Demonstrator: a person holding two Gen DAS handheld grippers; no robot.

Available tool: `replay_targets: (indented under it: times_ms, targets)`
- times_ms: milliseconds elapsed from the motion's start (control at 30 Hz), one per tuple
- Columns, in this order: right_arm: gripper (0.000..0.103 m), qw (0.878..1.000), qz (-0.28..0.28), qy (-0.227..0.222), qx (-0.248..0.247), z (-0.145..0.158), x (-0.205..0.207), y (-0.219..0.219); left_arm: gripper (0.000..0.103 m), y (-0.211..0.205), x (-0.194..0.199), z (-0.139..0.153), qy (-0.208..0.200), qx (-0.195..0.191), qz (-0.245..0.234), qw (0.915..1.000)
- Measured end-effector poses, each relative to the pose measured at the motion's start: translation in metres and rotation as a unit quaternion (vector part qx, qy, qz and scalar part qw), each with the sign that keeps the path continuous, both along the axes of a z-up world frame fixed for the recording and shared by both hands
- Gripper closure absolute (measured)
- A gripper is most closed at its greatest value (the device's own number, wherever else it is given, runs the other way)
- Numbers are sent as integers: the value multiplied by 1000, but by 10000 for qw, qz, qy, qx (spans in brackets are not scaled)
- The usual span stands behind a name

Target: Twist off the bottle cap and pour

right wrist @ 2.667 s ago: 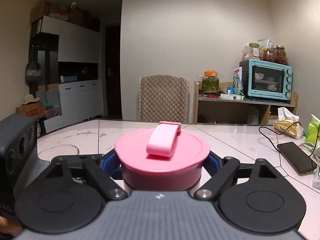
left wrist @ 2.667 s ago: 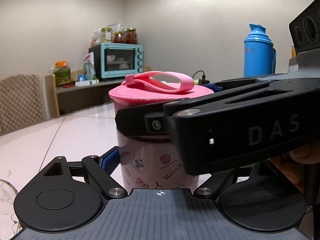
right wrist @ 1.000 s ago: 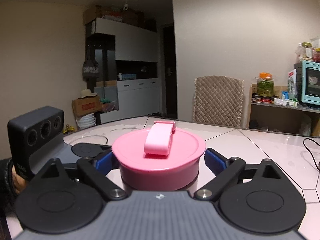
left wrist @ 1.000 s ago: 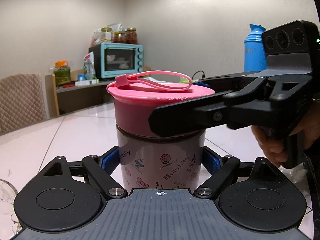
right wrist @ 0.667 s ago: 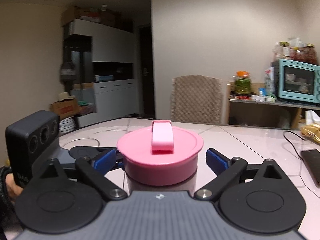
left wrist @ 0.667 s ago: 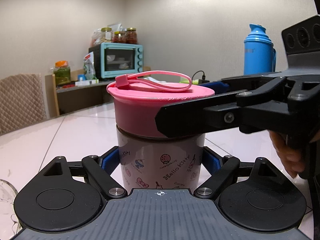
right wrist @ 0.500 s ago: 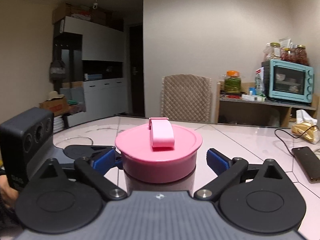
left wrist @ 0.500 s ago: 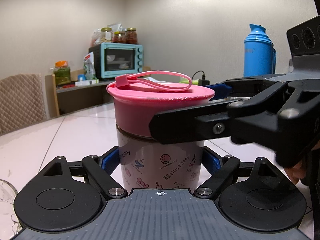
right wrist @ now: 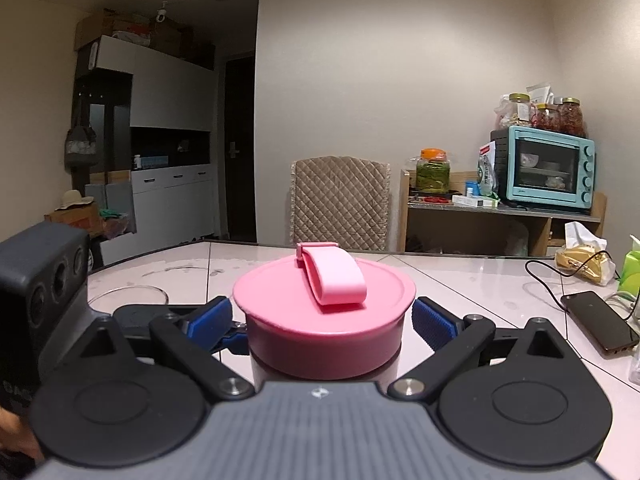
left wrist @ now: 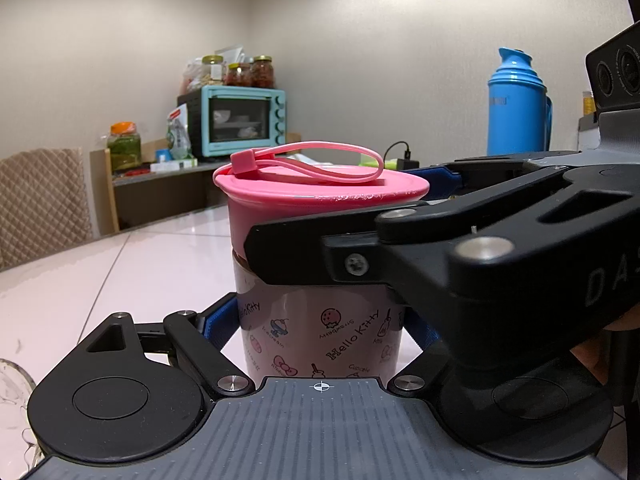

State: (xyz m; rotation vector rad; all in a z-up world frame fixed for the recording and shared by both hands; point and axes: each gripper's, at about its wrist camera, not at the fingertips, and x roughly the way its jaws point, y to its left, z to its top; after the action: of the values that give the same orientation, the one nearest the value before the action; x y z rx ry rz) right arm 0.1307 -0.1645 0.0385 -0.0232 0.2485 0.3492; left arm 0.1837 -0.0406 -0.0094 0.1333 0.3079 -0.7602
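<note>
The right tongs (left wrist: pixel 404 216) hide the bottle's (left wrist: pixel 320 332) cap seam; its base is hidden too

Both views are lit by warm, fairly dim indoor light from above; the wall (left wrist: pixel 400 20) carries a soft bright patch near the top of the left wrist view. The pink cap (left wrist: pixel 320 188) shows small glints along its rim, and the glossy table (right wrist: pixel 480 280) reflects pale sheen. Fisheye bending curves the wall edges and darkens the corners (strongest at the upper right). Focus is sharp in the left view; the right wrist view looks slightly soft throughout.
</note>
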Motion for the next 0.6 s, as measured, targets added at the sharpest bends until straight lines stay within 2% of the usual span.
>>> replay_targets:
  times_ms: [300, 533, 600]
  targets:
    - [6, 9999, -130, -32, -20, 0, 1, 2, 13, 0, 0, 0, -2, 0, 1, 10000]
    - [17, 10000, -66, -17, -2, -2, 1, 2, 13, 0, 0, -1, -1, -2, 0, 10000]
    - [17, 10000, -57, -31, -3, -2, 0, 3, 13, 0, 0, -1, -5, 2, 0, 10000]
